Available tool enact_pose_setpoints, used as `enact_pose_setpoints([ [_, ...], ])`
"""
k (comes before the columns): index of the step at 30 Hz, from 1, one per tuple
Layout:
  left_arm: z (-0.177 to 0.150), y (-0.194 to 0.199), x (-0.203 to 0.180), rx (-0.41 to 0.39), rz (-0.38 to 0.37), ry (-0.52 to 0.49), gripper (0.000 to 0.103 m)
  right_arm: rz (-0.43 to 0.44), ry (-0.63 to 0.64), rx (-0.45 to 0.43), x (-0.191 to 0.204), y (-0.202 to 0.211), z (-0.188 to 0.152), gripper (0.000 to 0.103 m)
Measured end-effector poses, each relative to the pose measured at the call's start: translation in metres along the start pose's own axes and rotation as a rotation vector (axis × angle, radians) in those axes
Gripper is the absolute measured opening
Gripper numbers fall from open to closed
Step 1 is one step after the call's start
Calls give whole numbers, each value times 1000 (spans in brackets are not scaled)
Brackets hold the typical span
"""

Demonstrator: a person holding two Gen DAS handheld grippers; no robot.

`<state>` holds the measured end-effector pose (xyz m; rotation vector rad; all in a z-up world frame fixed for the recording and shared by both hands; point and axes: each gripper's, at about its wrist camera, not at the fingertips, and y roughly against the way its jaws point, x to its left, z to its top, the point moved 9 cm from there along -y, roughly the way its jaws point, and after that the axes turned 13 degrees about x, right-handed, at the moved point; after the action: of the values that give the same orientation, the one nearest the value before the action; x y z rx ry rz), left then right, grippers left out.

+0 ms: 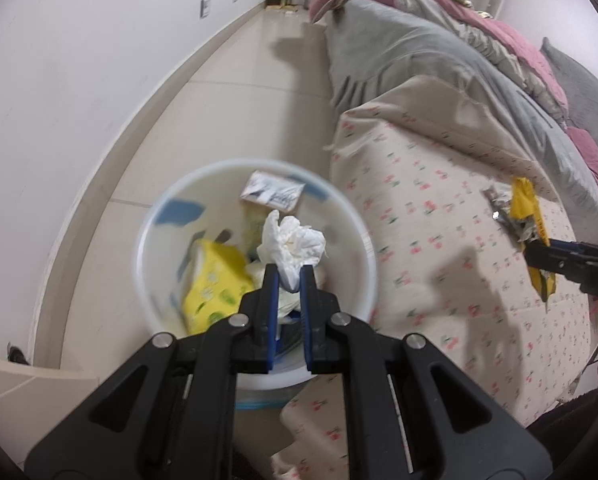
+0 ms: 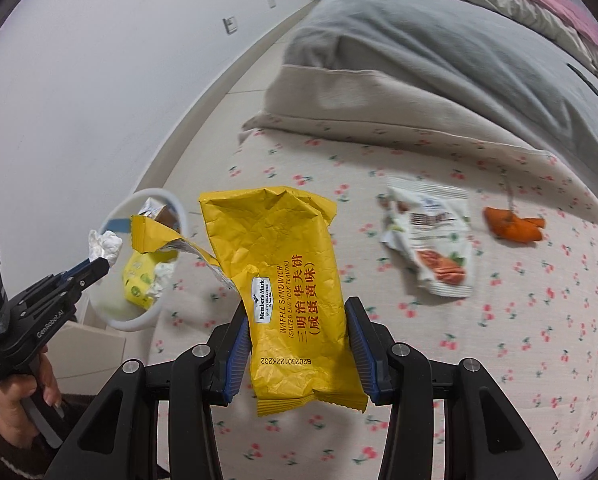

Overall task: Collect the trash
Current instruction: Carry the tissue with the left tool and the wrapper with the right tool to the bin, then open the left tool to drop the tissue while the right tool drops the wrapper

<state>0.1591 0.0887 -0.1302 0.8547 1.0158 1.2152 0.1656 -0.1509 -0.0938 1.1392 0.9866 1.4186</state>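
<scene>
Left wrist: fingers (image 1: 273,280) pinching tissue (image 1: 295,240); right fingers (image 2: 241,344) clamping yellow wrapper (image 2: 287,280).

A crumpled white tissue (image 1: 293,246) hung pinched by its lower end above the round white bin (image 1: 363,236), which stood on the floor against the bed and already held a yellow tissue pack (image 1: 215,280), a small printed box (image 1: 273,192) and more white paper. A torn-open yellow waffle sandwich wrapper (image 2: 295,300) was held upright over the bedsheet. On the sheet lay a crinkled white snack packet (image 2: 431,240) and, near it, orange peel (image 2: 513,226).
</scene>
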Motion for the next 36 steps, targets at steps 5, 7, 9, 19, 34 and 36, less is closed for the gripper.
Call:
enact_pose_setpoints([
  [5,-8,-3,25,21,9,43,11,7,37,13,26,-9,5,47],
  [7,-10,-3,33,36,9,69,13,9,50,16,37,-12,7,47],
  [9,-12,-4,41,56,11,97,26,12,62,18,48,-16,11,47],
  [19,-24,12,91,70,142,206,86,40,120,30,103,-39,31,47],
  [34,-30,18,113,80,169,240,88,127,222,11,159,-62,44,61],
  [36,-31,19,112,80,166,239,88,154,219,-8,163,-58,44,82],
])
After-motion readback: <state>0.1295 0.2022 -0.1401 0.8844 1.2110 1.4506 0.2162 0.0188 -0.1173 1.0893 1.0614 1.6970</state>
